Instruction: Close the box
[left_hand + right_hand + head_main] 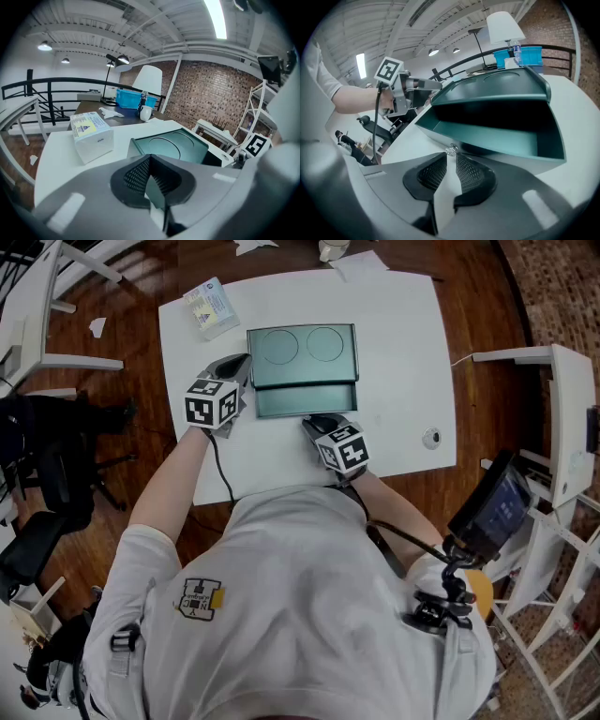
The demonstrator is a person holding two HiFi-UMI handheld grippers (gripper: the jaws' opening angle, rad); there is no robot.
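Observation:
A teal box (302, 371) stands mid-table, its lid (302, 348) with two embossed circles raised over the base (306, 401) and its dark opening facing me. My left gripper (242, 363) is at the lid's left edge. In the left gripper view its pads (138, 174) meet at the tips, just short of the lid (171, 145). My right gripper (315, 421) is at the base's front wall (487, 140). Its jaws stand almost together, and a small metal latch knob (451, 150) sits right at their tips. I cannot tell whether the knob is pinched.
A tissue pack (211, 307) lies at the white table's (403, 352) far left corner, and a small round object (430, 438) near its right edge. White shelving (567, 418) and a screen on a stand (494, 507) are to the right. A dark chair (47, 484) is to the left.

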